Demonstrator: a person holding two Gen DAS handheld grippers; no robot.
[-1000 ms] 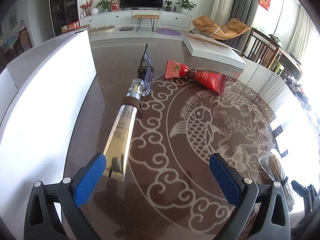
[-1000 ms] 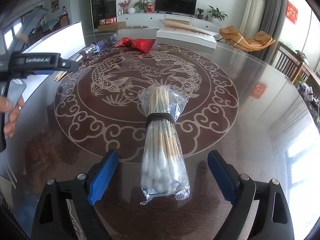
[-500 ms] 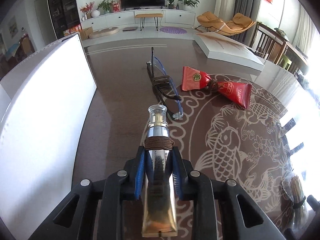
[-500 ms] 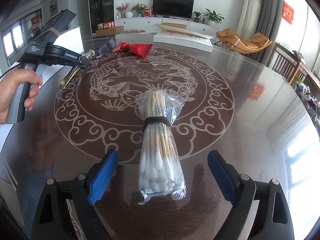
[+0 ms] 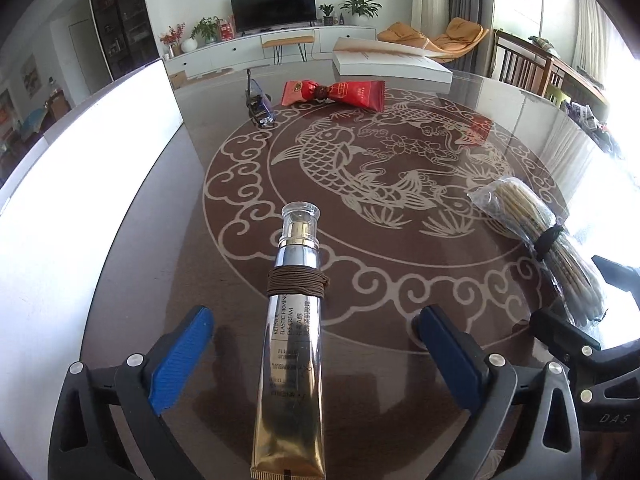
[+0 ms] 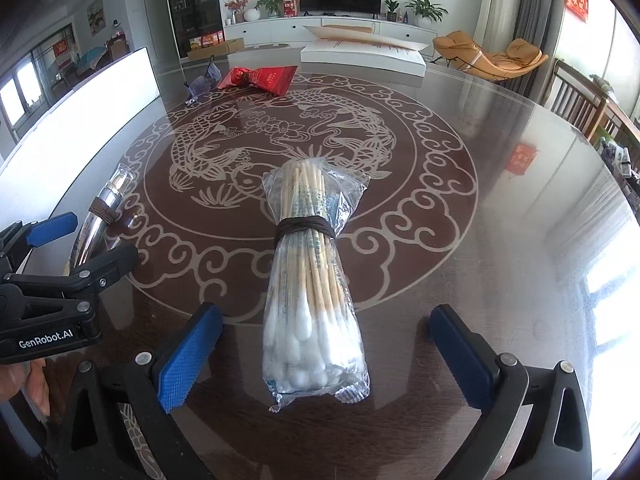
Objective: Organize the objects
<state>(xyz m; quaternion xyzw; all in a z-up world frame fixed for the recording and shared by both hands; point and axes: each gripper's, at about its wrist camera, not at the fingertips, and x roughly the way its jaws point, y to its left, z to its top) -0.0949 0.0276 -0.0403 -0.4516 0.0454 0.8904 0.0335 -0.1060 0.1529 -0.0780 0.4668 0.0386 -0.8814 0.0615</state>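
Where it was clamped on the cream tube half a second ago, the left gripper now gapes wide; tube lies on the table between its fingers, touching neither. Right gripper wide open, straddling the cotton swab bundle.

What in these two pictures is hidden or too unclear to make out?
- Cream tube: in the right view, the left tongs hide its lower half.
- Cotton swab bundle: in the left view, glare washes out its near end.
- Red packet: its print is too small to read in either view.
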